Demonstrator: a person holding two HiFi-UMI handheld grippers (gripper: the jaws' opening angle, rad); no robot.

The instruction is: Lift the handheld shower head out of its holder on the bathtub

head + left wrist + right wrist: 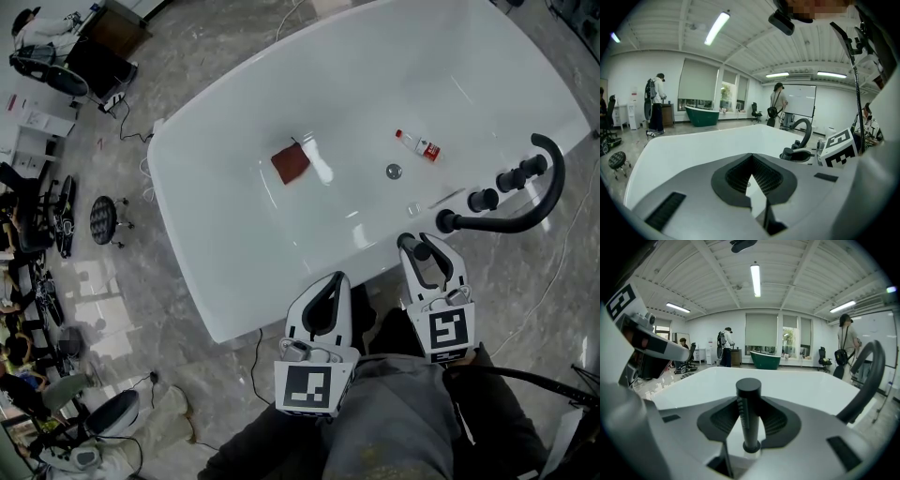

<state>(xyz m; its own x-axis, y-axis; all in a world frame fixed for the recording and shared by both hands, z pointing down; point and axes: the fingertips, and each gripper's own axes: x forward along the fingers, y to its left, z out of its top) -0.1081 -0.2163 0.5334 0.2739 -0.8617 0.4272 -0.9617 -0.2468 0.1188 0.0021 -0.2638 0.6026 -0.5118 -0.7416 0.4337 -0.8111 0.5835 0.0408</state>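
Closest, my left gripper (334, 281), fingers together and empty, then my right gripper (422, 246), fingers clamped on the black cylindrical handheld shower head (748, 413), upright in its holder (751, 447) on the white bathtub (202, 277) rim, black curved tap (553, 178) just beyond.
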